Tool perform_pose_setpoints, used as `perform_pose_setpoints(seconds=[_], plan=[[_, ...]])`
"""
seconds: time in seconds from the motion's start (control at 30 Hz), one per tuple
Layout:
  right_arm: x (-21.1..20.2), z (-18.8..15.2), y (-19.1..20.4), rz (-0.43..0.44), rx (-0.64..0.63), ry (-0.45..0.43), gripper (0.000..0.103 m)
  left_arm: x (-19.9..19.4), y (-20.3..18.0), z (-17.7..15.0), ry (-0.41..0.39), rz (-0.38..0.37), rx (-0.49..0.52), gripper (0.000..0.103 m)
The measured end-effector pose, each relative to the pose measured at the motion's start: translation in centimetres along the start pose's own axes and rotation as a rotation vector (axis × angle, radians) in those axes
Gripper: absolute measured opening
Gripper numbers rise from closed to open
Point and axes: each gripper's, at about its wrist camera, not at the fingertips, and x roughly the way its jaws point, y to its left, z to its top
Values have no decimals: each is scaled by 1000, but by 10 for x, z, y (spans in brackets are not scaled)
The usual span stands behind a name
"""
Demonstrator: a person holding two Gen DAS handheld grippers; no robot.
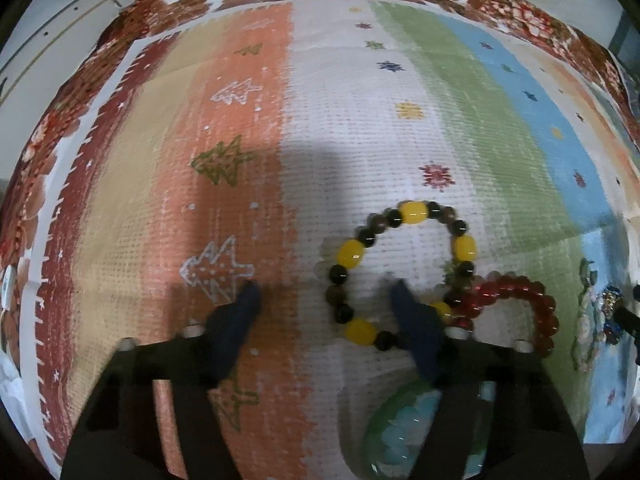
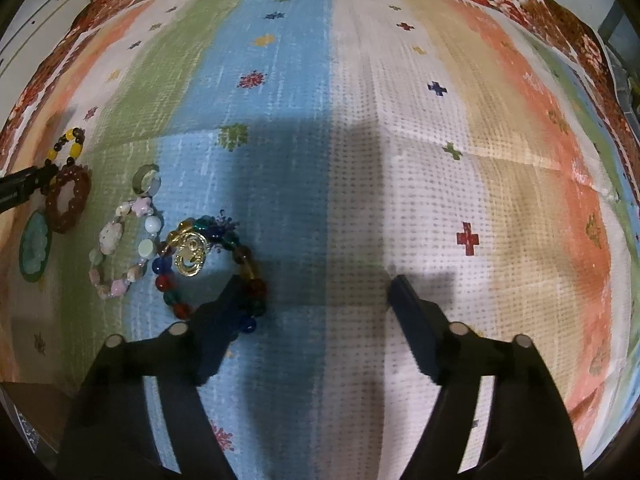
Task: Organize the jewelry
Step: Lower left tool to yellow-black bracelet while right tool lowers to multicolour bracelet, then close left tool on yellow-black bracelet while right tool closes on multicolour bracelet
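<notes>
The left gripper (image 1: 322, 294) pointed steeply down at a striped mat (image 1: 352, 152), its two dark blue fingers (image 1: 240, 320) apart with nothing pressed between them. The right-hand finger of this gripper lay over the lower right arc of a yellow-and-dark beaded bracelet (image 1: 352, 254), so the bracelet's left half sat in the gap between the fingers, flat on the white stripe; whether the finger actually touched the beads could not be told. Just right of that finger, a red beaded bracelet (image 1: 520, 292) touched the yellow one. Below the finger, near the gripper body, lay a green and pale blue oval piece (image 1: 394, 428). The right gripper (image 2: 314, 290) also pointed down with its fingers (image 2: 412, 320) spread and only bare mat between them. Its left-hand finger overlapped the lower edge of a multicoloured glass-bead bracelet (image 2: 168, 276), which carried a gold charm (image 2: 191, 258). Farther left of that finger lay a pastel star-and-flower bracelet (image 2: 120, 248), and above it a small pale green ring (image 2: 146, 180). At the far left edge sat the red bracelet, the yellow one and the green oval, beside the other gripper's dark tip.
</notes>
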Motion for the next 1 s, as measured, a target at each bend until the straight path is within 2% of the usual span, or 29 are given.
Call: perform_pose_setpoints(seconds=[0.03, 0.07, 0.1, 0.2, 0.27, 0.37, 0.6, 1.0], plan=[[0, 0, 0, 0, -2, -1, 64, -1, -2, 0, 1, -3, 9, 42], [0, 0, -1, 23, -1, 0, 53, -2, -4, 0, 1, -7, 18, 36], [0, 0, -1, 57, 5, 6, 51, -2, -5, 0, 1, -10, 24, 27], [-2, 0, 4, 68, -17, 3, 39, -1, -9, 0, 3, -1, 48, 9], [-2, -1, 7, 81, -24, 5, 25, -2, -9, -1, 3, 6, 51, 9], [-3, -2, 9, 78, -37, 9, 11, -2, -8, -1, 6, 0, 47, 9], [-6, 0, 6, 110, -23, 12, 11, -13, -6, -2, -5, -44, 19, 9], [-45, -2, 11, 151, -22, -57, 11, -65, -15, -4, -108, -133, 1, 9]])
